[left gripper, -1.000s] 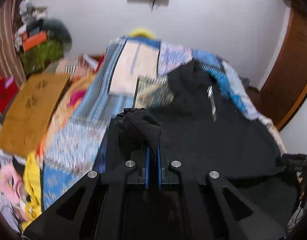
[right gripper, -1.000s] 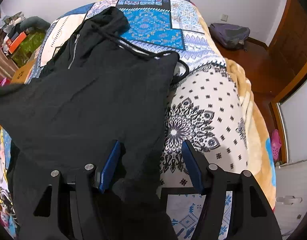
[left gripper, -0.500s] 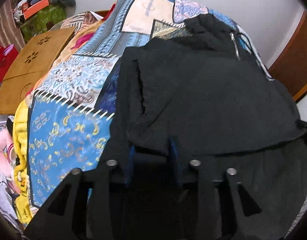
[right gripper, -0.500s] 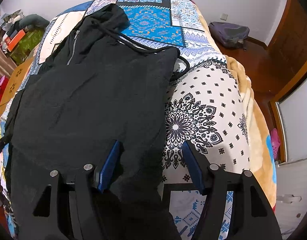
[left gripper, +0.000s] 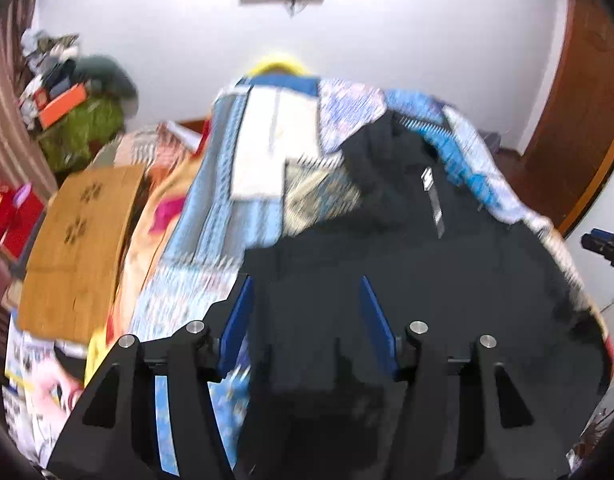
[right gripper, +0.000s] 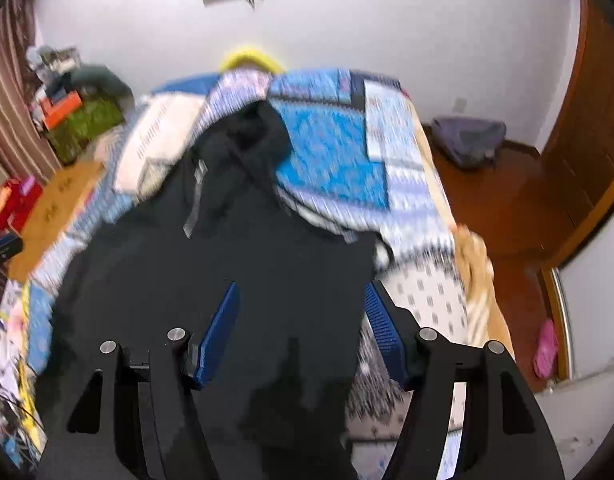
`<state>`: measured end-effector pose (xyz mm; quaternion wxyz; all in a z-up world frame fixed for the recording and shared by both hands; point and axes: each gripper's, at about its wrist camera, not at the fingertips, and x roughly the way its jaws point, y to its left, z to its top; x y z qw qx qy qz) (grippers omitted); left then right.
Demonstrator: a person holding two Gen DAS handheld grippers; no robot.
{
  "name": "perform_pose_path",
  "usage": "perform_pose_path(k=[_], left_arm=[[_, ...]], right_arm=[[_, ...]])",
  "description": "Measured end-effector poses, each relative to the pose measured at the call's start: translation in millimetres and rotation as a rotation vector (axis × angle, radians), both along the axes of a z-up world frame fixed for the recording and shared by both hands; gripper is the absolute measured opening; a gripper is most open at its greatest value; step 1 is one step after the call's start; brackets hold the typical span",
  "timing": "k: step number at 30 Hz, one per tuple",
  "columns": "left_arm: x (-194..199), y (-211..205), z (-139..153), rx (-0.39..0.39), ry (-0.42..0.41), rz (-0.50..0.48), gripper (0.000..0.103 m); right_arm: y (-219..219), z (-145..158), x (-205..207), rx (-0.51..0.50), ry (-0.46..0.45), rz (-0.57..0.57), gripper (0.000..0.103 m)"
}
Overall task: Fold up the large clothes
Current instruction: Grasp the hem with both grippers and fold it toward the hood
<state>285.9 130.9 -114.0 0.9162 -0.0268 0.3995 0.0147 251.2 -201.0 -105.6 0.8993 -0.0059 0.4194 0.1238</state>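
Left wrist view first: the left hand-held gripper [left gripper: 305,320] has just been opening, its blue pads now apart with nothing pinched between them, and below it the black hoodie [left gripper: 407,280] lies spread on the bed [left gripper: 211,240], over the patchwork quilt. The zipper [left gripper: 433,200] runs up toward the hood at the far end. A wooden board [left gripper: 79,240] leans beside the bed on the left, out of play. Over to the right wrist view: the right hand-held gripper [right gripper: 301,320] hangs above the same hoodie [right gripper: 227,272], jaws standing apart and empty, the garment's right edge just under the right-hand pad where black cloth meets the white patterned quilt [right gripper: 427,300]. Everything is blurred, so the folds are hard to read. This looks like soft, floppy, fairly heavy fleece; it will sag and drag rather than hold a crease, so a grip on a hem corner or a doubled edge seems safest, one gripper on each side.
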Motion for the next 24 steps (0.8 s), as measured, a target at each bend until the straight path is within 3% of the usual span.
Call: perform_pose_path(k=[5,12,17,22,24], left_arm=[[51,-24,20,-0.031,-0.040,-0.052,0.059],[138,-49,8,-0.110,-0.004,-0.103,0.059],[202,-58,-25,-0.193,0.061,-0.094,0.059],[250,-55,-66,-0.304,0.116,-0.064,0.059],[264,-51,-84,-0.360,0.136,-0.039,0.050]], right_arm=[[20,23,30,0.046,-0.060,0.033,0.061],[50,24,88,0.064,-0.088,0.040,0.061],[68,-1,142,0.066,-0.019,0.035,0.061],[84,-44,201,0.077,0.104,0.008,0.061],[86,-58,217,0.105,0.141,-0.006,0.061]])
